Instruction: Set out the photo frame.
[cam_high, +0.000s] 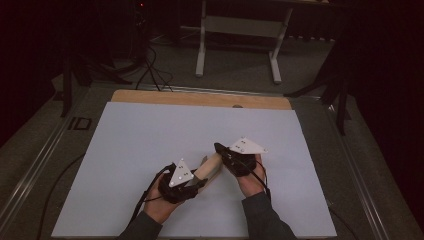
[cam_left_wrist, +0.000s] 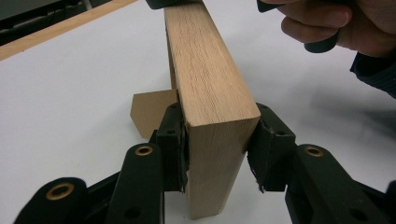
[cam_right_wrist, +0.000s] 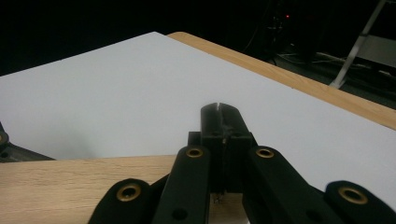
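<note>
1. Two tongs meet at one wooden block (cam_high: 210, 167), lower centre of the high view, above the white sheet (cam_high: 150, 140) that covers the counter (cam_high: 200, 98).
2. Left tongs (cam_left_wrist: 217, 147): the jaws clamp the near end of the block (cam_left_wrist: 210, 84) from both sides, pads pressed flat on its two broad faces. In the left gripper view the block stands on its narrow edge and runs away toward the top of the frame.
3. Left hand (cam_high: 162, 200): lower centre-left of the high view, gripping the left tongs (cam_high: 197, 181) under a grey plate (cam_high: 180, 173).
4. Right tongs (cam_right_wrist: 219, 121): jaws drawn fully together with nothing between them, lying over the top of the block (cam_right_wrist: 70, 182), which crosses the lower left of the right gripper view.
5. Right hand (cam_high: 250, 177): lower centre-right of the high view, holding the right tongs (cam_high: 220, 149) at the far end of the block; its fingers (cam_left_wrist: 327, 21) appear at the upper right of the left gripper view.
6. Card (cam_left_wrist: 152, 114): a small tan piece just behind the left jaw, centre-left of the left gripper view; whether it touches the block cannot be told.
7. Background: a white frame (cam_high: 240, 30) on the floor, top centre of the high view.
</note>
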